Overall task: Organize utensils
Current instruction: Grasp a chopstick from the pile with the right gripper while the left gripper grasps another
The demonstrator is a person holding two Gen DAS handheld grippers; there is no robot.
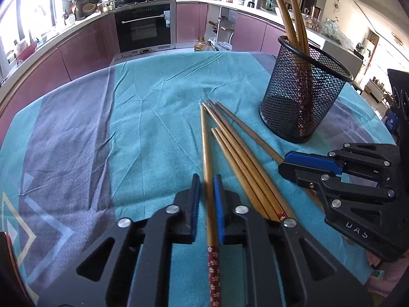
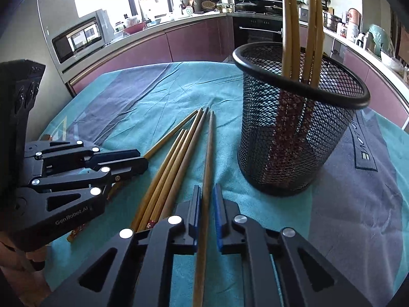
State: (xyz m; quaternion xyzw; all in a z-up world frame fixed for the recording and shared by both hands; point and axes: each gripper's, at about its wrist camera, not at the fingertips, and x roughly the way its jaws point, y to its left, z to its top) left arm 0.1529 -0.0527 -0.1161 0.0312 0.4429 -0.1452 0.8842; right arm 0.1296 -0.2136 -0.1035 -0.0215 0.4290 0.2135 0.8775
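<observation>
My left gripper (image 1: 207, 181) is shut on a wooden chopstick (image 1: 205, 140) with a red flowered handle, which lies between the pads on the cloth. To its right, my right gripper (image 1: 282, 162) pinches the outermost chopstick (image 1: 245, 125) of the pile. The right wrist view has the right gripper (image 2: 207, 192) shut on that chopstick (image 2: 208, 148), and the left gripper (image 2: 144, 162) gripping its own at the left. Several loose chopsticks (image 2: 168, 168) lie between the two grippers. A black mesh holder (image 2: 299, 140) stands upright behind them with several chopsticks in it.
A teal and grey cloth (image 1: 143, 107) covers the table. Its far edge (image 1: 179, 53) falls off toward purple kitchen cabinets and an oven (image 1: 143, 25). A microwave (image 2: 79, 38) sits at the left of the right wrist view. A hand (image 2: 33, 255) grips the left gripper.
</observation>
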